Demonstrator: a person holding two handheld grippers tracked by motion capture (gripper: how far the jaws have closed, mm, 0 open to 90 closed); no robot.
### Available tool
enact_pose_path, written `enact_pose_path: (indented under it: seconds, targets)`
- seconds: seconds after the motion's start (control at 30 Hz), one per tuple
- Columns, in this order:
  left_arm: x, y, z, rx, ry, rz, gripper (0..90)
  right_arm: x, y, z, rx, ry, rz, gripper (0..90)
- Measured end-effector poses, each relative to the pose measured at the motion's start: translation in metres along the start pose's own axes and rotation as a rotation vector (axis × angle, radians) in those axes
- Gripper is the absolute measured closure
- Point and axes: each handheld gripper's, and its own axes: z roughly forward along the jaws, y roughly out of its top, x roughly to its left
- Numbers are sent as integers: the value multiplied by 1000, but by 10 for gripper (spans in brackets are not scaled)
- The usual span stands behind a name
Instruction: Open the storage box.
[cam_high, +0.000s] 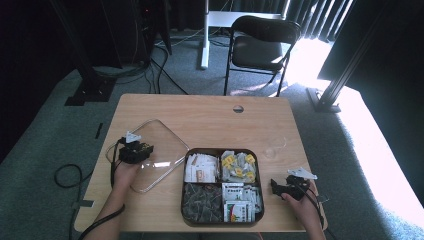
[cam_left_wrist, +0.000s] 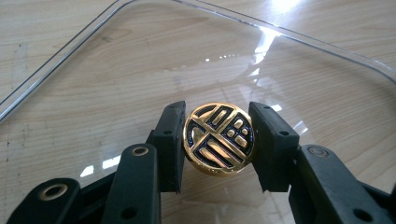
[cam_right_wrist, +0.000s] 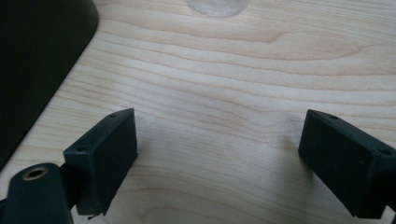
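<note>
One clear lid with one gold knob. One dark tray of four compartments, each holding tea packets too many to count. One small clear cup. One folding chair. Two hand-held grippers: left hand-held gripper, right hand-held gripper.

Sachet print too small to read, glass seemingly cropped at top edge

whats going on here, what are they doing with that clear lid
A person works at a wooden table with a gripper in each hand. The left gripper is shut on the gold knob of the clear lid, which lies left of the open tea box. The right gripper rests open beside the box.
</note>
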Motion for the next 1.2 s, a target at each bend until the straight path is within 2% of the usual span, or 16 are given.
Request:
enact_pose_path:
  seconds: [0.13, 0.27, 0.4, 0.43, 0.47, 0.53, 0.6, 0.67, 0.8, 0.93, 1.0, 1.03, 1.07, 1.13, 1.2]
  targets:
    - [0, -3, 3, 7, 2, 5, 589, 0, 0, 0, 0, 0, 0, 109]
    - [0, -3, 5, 1, -2, -6, 589, 0, 0, 0, 0, 0, 0, 109]
    - [2, -3, 4, 9, -24, -16, 583, 0, 0, 0, 0, 0, 0, 109]
    - [3, -3, 3, 5, -36, -24, 572, 0, 0, 0, 0, 0, 0, 109]
    - [3, -3, 1, -9, -44, -39, 452, 0, 0, 0, 0, 0, 0, 109]
    - [4, -2, -2, -12, -54, -71, 434, 0, 0, 0, 0, 0, 0, 109]
    - [2, -2, -7, -16, -46, -44, 434, 0, 0, 0, 0, 0, 0, 109]
    - [2, -1, -10, -14, -70, -54, 433, 0, 0, 0, 0, 0, 0, 109]
    - [-1, 0, -17, -13, -74, -46, 384, 0, 0, 0, 0, 0, 0, 109]
    - [-1, -3, -23, -12, -85, -39, 372, 0, 0, 0, 0, 0, 0, 109]
    - [-3, -5, -25, -11, -83, -30, 283, 0, 0, 0, 0, 0, 0, 109]
    - [-4, -6, -26, -14, -76, -20, 266, 0, 0, 0, 0, 0, 0, 109]
    - [-5, -7, -27, -17, -88, -23, 259, 0, 0, 0, 0, 0, 0, 109]
    - [-7, -8, -29, -21, -100, -27, 182, 0, 0, 0, 0, 0, 0, 109]
    - [-10, -10, -31, -21, -110, -8, 182, 0, 0, 0, 0, 0, 0, 109]
